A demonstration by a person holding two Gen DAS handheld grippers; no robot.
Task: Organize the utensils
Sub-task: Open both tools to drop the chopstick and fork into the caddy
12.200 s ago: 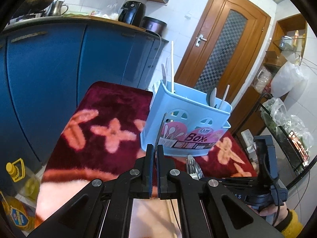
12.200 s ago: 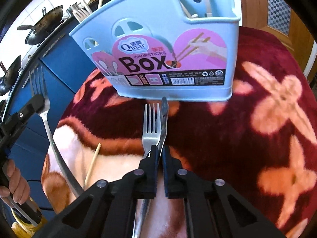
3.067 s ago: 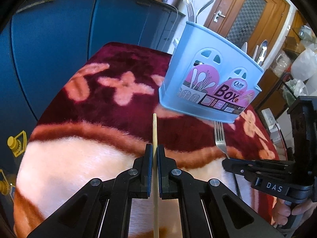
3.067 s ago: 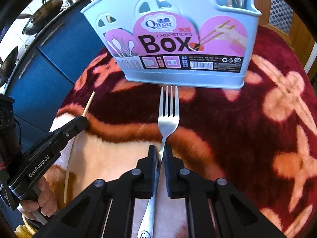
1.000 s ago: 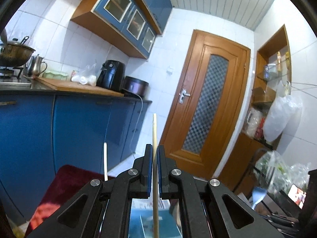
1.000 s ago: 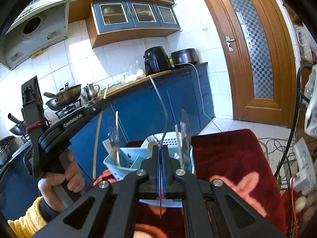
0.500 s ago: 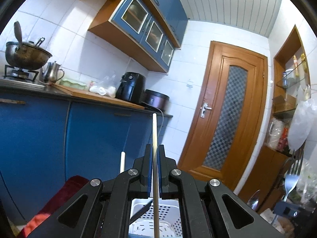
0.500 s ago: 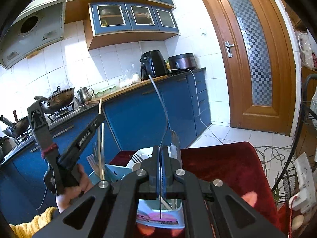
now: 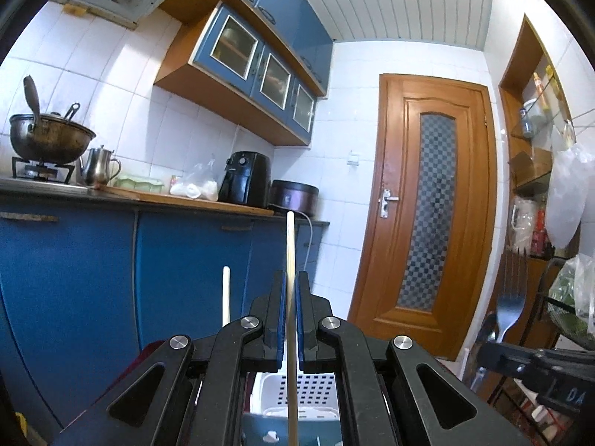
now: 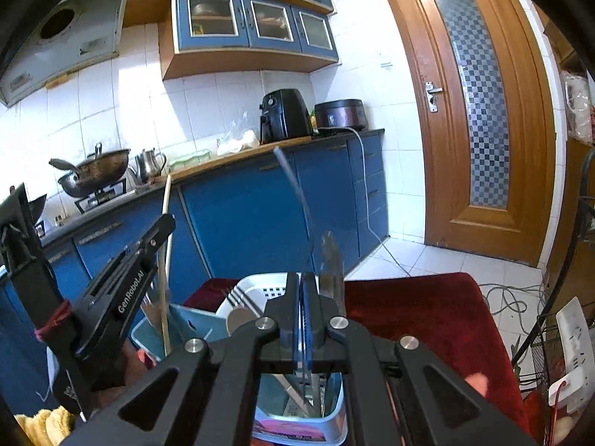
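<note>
My left gripper [image 9: 290, 290] is shut on a wooden chopstick [image 9: 290, 245] and holds it upright above the light blue utensil box [image 9: 297, 394]. It also shows in the right wrist view [image 10: 163, 223], with the chopstick [image 10: 165, 267] reaching down into the box [image 10: 178, 327]. My right gripper [image 10: 303, 290] is shut on a steel fork [image 10: 297, 200], seen edge-on, standing over the box's right compartment. The fork [image 9: 511, 297] and right gripper also show at the right of the left wrist view. Another chopstick [image 9: 225, 293] stands in the box.
The box sits on a dark red patterned cloth [image 10: 416, 308]. A spoon or knife [image 10: 331, 260] stands in the box by my right gripper. Blue kitchen cabinets [image 9: 93, 260] lie behind, a wooden door [image 9: 435, 204] at the right, and a wire rack [image 10: 572, 334] at the far right.
Both grippers have sunk lower over the box with their utensils. The left gripper's chopstick now reaches into the box's left compartment.
</note>
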